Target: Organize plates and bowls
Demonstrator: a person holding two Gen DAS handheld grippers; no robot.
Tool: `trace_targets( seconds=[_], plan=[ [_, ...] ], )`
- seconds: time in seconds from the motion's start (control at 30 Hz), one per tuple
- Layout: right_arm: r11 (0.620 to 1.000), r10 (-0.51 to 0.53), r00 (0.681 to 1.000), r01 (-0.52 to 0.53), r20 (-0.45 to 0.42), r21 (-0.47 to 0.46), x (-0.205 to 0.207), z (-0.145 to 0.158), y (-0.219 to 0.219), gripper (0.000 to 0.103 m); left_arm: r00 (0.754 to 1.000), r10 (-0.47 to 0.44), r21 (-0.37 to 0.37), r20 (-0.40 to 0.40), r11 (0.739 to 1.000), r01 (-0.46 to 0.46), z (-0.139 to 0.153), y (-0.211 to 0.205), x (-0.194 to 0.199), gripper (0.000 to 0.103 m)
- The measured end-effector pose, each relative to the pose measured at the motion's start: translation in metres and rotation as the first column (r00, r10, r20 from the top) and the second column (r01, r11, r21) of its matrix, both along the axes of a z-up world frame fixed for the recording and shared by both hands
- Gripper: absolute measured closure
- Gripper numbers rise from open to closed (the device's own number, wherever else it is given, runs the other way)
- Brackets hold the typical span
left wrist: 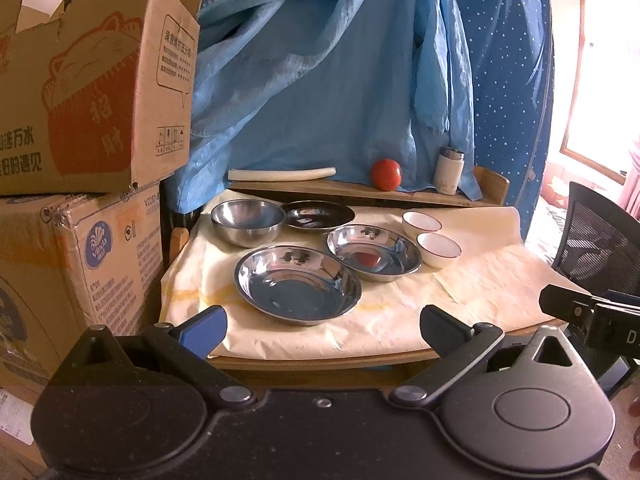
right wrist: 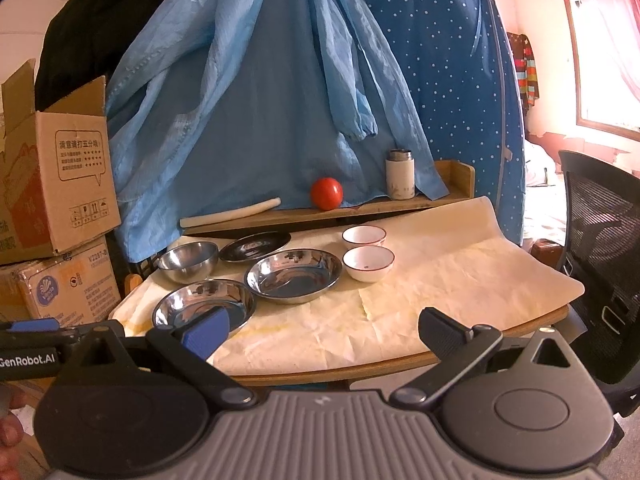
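The tabletop (left wrist: 480, 280), covered in cream paper, fills the middle of both views, and every dish on it lies apart from the rest, so nothing looks stacked or sorted yet. Largest are two steel plates: the near plate (left wrist: 298, 284) at centre in the left view and the far plate (left wrist: 374, 254) just right of it. Behind them, toward the upper left of the spread, sit a steel bowl (left wrist: 247, 222) and a dark plate (left wrist: 319, 216), close together. Two white bowls (left wrist: 438, 249) stand side by side at the right of the group. On the shelf (left wrist: 352, 191) behind rest a tomato (left wrist: 386, 175) and a flask (left wrist: 449, 171).

The left gripper (left wrist: 322, 326) and right gripper (right wrist: 322, 330) both hover short of the tabletop's near edge, jaws spread wide and empty. By my reading the whole job remains: plates to gather, bowls to nest.
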State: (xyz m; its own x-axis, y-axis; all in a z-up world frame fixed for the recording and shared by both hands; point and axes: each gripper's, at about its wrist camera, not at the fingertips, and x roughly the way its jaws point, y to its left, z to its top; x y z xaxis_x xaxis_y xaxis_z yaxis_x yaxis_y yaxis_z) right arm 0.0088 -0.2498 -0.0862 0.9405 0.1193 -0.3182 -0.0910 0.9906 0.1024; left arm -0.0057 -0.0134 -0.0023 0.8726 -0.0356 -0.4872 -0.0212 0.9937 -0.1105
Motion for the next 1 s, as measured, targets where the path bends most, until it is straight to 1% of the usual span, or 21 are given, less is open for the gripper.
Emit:
trace_targets(
  seconds=[1.0],
  plan=[
    [1.0, -0.002, 1.0, 0.002, -0.002, 0.006, 0.0003, -0.0016, -0.002, 0.0, 1.0, 0.002, -0.006, -0.004, 1.0, -0.002, -0.0035, 0.002, 0.0004, 0.001]
  ],
)
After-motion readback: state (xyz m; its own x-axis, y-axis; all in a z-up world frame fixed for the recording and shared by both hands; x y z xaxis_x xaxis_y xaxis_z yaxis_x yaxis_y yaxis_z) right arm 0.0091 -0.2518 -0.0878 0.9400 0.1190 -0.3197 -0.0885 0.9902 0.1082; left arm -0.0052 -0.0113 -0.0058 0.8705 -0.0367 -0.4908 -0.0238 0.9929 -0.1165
